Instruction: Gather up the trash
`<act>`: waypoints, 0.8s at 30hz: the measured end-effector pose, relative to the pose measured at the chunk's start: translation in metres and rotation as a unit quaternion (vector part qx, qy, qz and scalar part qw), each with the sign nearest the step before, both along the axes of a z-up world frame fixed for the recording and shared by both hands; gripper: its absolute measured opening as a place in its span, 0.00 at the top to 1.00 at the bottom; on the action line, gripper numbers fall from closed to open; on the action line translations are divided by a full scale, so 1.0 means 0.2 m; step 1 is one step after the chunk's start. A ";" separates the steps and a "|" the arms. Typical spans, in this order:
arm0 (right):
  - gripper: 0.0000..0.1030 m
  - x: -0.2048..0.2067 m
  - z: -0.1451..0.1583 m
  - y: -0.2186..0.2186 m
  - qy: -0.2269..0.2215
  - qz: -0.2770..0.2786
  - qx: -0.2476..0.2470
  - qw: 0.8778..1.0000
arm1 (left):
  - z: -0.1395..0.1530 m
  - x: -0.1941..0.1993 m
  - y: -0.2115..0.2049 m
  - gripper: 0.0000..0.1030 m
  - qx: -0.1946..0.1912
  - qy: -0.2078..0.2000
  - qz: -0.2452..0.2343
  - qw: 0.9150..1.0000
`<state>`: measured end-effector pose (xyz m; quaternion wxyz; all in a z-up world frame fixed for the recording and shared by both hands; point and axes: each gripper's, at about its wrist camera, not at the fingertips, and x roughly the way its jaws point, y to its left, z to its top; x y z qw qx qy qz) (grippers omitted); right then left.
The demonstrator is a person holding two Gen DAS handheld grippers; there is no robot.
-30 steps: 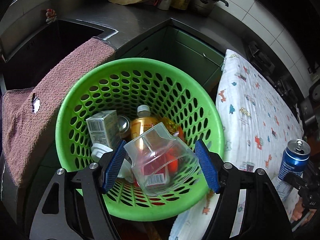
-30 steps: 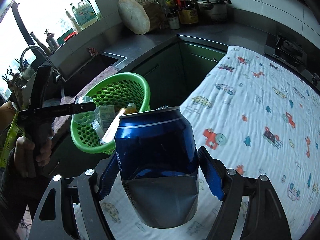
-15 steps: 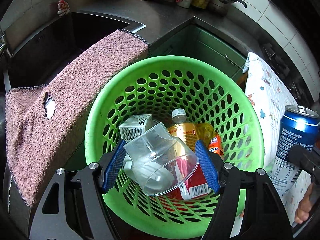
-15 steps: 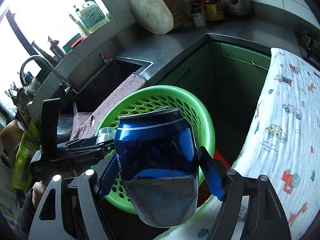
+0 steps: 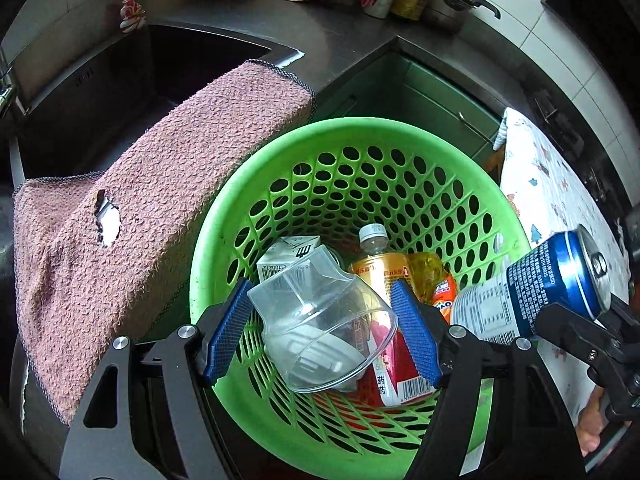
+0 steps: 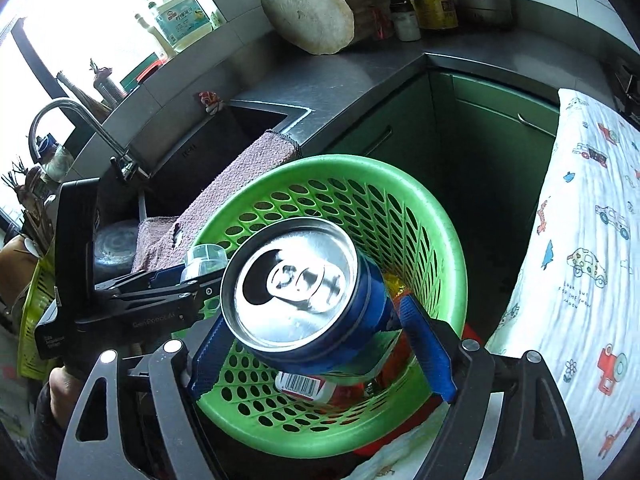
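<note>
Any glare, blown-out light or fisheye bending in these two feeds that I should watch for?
Right wrist view: the window is blown out white, and the can top glints. Left wrist view: even, dimmer light; the clear cup shows soft reflections, and the sink is dark. Both views bend straight edges near the borders, with black corners.

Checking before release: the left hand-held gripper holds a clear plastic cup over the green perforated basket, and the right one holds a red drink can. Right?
One slip: the can in the right hand-held gripper is blue with a silver top, not red, as the right wrist view shows. Its jaws are opening. The cup and basket are as you say.
</note>
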<state>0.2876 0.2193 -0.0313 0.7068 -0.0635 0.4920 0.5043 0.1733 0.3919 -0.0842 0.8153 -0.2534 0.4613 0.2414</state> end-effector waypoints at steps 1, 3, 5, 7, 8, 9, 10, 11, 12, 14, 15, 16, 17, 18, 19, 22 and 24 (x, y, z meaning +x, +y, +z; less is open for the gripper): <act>0.23 0.00 0.01 -0.01 0.000 0.000 0.002 1.000 | 0.00 0.00 0.00 0.31 -0.001 0.000 -0.001 1.000; 0.23 0.00 0.02 -0.02 -0.003 0.000 0.005 1.000 | 0.00 0.00 -0.01 0.31 -0.001 0.002 -0.001 1.000; 0.22 0.00 0.04 -0.03 -0.008 -0.001 0.006 1.000 | -0.01 0.00 -0.01 0.31 -0.002 0.004 0.000 1.000; 0.21 -0.01 0.05 -0.05 -0.011 0.000 0.009 1.000 | -0.01 0.00 -0.01 0.31 -0.002 0.006 0.001 1.000; 0.21 -0.01 0.06 -0.06 -0.013 -0.001 0.009 1.000 | -0.01 0.00 -0.01 0.31 -0.004 0.007 0.002 1.000; 0.21 -0.02 0.07 -0.07 -0.016 -0.001 0.008 1.000 | -0.01 -0.01 -0.01 0.30 -0.007 0.007 0.004 1.000; 0.21 -0.02 0.07 -0.08 -0.018 0.001 0.008 1.000 | -0.01 -0.01 -0.01 0.27 -0.009 0.006 0.004 1.000; 0.21 -0.03 0.08 -0.09 -0.021 0.002 0.008 1.000 | -0.01 -0.02 -0.02 0.25 -0.007 0.004 0.005 1.000; 0.21 -0.04 0.09 -0.11 -0.024 0.002 0.008 1.000 | 0.00 -0.02 -0.02 0.25 -0.005 0.002 0.004 1.000; 0.20 -0.05 0.10 -0.14 -0.028 0.000 0.010 1.000 | 0.01 -0.02 -0.04 0.24 -0.005 0.001 0.000 1.000; 0.20 -0.06 0.11 -0.15 -0.029 -0.001 0.009 1.000 | 0.02 -0.02 -0.05 0.24 -0.004 0.001 -0.002 1.000; 0.20 -0.06 0.12 -0.17 -0.030 -0.002 0.010 1.000 | 0.02 -0.01 -0.06 0.24 -0.004 -0.001 -0.005 1.000; 0.20 -0.07 0.13 -0.18 -0.032 -0.002 0.009 0.999 | 0.03 -0.01 -0.07 0.22 -0.003 -0.002 -0.007 1.000; 0.20 -0.08 0.14 -0.20 -0.037 -0.003 0.007 0.999 | 0.04 -0.02 -0.08 0.21 -0.001 -0.004 -0.009 1.000; 0.20 -0.10 0.15 -0.22 -0.045 -0.004 0.006 0.999 | 0.05 -0.02 -0.10 0.19 0.003 -0.006 -0.009 1.000; 0.19 -0.14 0.18 -0.30 -0.068 -0.005 0.002 0.998 | 0.09 -0.04 -0.14 0.18 0.012 -0.012 -0.016 1.000; 0.19 -0.18 0.20 -0.35 -0.081 -0.009 0.001 0.997 | 0.11 -0.06 -0.17 0.17 0.016 -0.017 -0.019 1.000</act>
